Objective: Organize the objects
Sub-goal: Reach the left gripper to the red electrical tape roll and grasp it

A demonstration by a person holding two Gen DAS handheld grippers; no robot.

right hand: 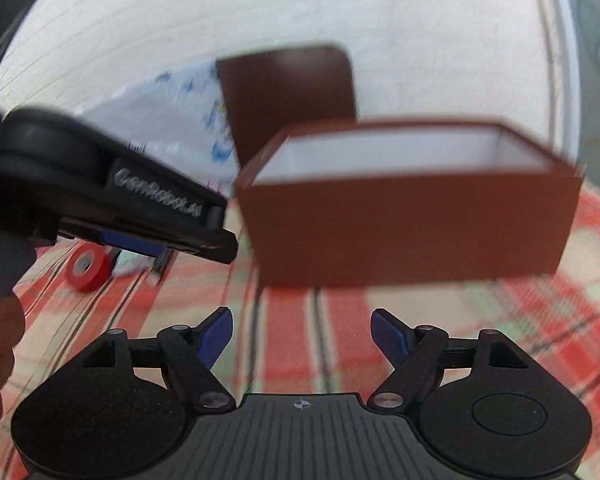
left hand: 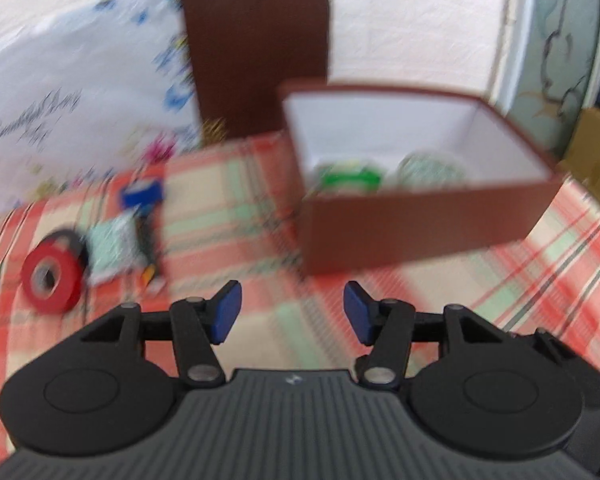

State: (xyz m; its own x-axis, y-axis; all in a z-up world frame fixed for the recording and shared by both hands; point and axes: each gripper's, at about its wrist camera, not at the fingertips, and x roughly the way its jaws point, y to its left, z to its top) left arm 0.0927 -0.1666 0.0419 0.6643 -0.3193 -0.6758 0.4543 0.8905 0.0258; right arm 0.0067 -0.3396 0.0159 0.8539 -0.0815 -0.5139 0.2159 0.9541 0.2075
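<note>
On red-and-green plaid cloth [left hand: 228, 200]: open brown cardboard box [left hand: 420, 224] partly filled; red tape roll [left hand: 52, 280] left of it, awaiting pickup; left gripper [left hand: 292, 314] and right gripper [right hand: 302, 336] both parted, empty.

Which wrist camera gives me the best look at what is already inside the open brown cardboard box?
The left wrist view. It looks down over the open brown cardboard box rim, showing a green roll and a pale patterned roll on its white floor, though blurred. The right wrist view sits lower: only the box's front wall and upper white lining show, no contents.
</note>
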